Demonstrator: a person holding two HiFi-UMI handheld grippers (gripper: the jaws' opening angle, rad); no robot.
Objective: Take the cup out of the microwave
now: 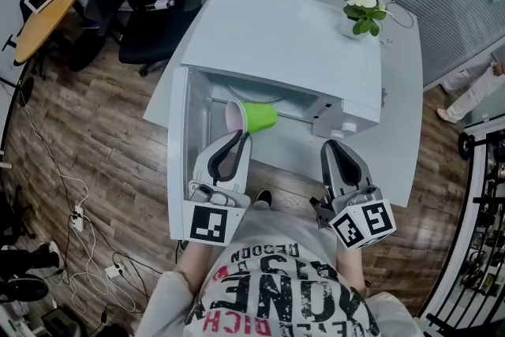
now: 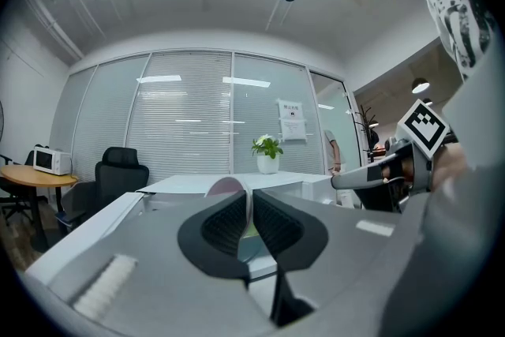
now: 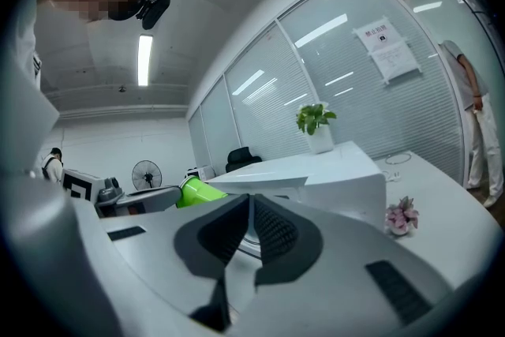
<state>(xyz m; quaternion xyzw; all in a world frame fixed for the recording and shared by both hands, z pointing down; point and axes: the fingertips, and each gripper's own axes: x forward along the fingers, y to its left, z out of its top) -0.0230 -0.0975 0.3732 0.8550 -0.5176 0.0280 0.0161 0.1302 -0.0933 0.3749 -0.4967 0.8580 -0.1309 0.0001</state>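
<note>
Evidently the lift-out is under way: the left gripper (image 1: 237, 135) pinches the rim of the cup (image 1: 258, 117), which is tipped sideways at the microwave (image 1: 276, 35) mouth. The right gripper (image 1: 335, 144) hangs clenched, empty. Next, I'd judge, draw the cup clear and right it.

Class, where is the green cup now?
Head view: the green cup is tipped sideways at the microwave's open front, left of centre, its rim pinched by the left tool.
</note>
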